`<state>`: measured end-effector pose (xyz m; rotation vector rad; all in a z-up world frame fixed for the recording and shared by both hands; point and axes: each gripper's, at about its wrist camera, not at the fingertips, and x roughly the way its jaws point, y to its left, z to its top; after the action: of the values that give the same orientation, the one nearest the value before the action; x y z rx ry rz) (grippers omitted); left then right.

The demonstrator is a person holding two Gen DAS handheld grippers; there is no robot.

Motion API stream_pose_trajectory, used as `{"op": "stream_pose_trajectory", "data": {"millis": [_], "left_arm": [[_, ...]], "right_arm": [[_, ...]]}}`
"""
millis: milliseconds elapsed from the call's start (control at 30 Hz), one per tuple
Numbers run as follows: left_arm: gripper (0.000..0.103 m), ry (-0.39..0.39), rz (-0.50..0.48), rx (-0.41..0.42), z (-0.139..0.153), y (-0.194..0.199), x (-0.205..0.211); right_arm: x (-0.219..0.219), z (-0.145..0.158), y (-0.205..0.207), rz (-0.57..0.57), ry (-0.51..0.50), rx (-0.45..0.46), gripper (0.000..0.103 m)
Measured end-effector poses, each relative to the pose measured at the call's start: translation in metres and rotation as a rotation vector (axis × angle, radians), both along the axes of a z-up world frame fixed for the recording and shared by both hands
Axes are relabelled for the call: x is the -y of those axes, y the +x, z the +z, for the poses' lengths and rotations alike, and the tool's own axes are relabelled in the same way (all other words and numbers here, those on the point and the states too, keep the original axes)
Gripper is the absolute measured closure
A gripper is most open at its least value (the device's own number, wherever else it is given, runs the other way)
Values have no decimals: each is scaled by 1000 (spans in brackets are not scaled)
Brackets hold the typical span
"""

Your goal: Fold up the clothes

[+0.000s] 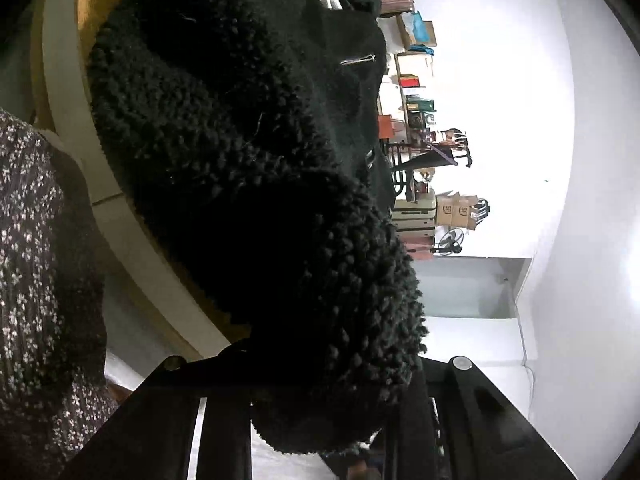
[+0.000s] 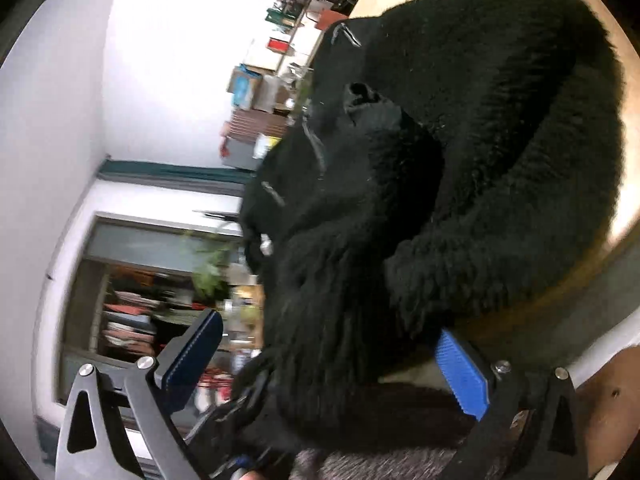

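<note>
A black fleece garment lay heaped on the wooden tabletop, its curly pile filling most of both views and blocking nearly everything behind it. A bulge of it hung over the tabletop's pale rounded edge and covered the left gripper; its fingertips were buried in the pile, so whether those jaws gripped the fabric could not be told. A metal zip pull showed on the garment's smoother inner face.

In the right wrist view the right gripper had its jaws spread wide, one blue-padded finger on either side of a hanging fold of the garment, the pads not pressed in. Just beside the garment, off the tabletop's edge, stood a person in dark cloth with small white flowers. Beyond the garment, well apart, shelves of boxes lined a white wall, and a standing fan stood near them.
</note>
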<state>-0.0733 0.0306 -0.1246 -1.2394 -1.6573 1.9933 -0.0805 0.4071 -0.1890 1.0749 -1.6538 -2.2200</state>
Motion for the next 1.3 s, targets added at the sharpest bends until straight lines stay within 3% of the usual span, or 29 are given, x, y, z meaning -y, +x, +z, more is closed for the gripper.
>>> {"op": "stream_pose_trajectory", "data": {"millis": [67, 100, 167, 200, 233, 333, 433, 567, 767, 933, 1100, 1233, 1300], "left_arm": [[80, -4, 0, -7, 1, 1, 0], [81, -6, 2, -8, 2, 2, 2], [82, -1, 6, -5, 0, 3, 3], [83, -13, 0, -5, 0, 5, 2], [83, -27, -8, -4, 0, 7, 1], [85, -74, -20, -7, 3, -1, -5], [85, -125, -43, -25, 11, 7, -7], [86, -120, -65, -34, 11, 30, 4], [86, -109, -70, -5, 22, 55, 34], [86, -128, -87, -106, 59, 34, 28], [86, -171, -100, -245, 112, -20, 7], [86, -297, -140, -334, 158, -100, -29], [86, -391, -179, -350, 176, -162, -60]], "right_arm": [[2, -12, -12, 15, 17, 44, 7], [3, -18, -17, 21, 14, 61, 20], [0, -33, -16, 12, -92, 51, 34], [-1, -38, -12, 5, -128, 51, 51], [-3, -43, -7, -1, -164, 50, 59], [-3, -52, 9, -3, -214, 58, 68], [6, -56, 27, 17, -175, 89, 71], [14, -53, 43, 32, -171, 77, 73], [27, -11, 40, 103, -87, -19, 74], [37, 23, 38, 162, -17, -98, 73], [37, 65, 14, 195, 47, -190, 72], [23, 110, -48, 184, 140, -278, 71], [9, 126, -89, 158, 184, -298, 71]]}}
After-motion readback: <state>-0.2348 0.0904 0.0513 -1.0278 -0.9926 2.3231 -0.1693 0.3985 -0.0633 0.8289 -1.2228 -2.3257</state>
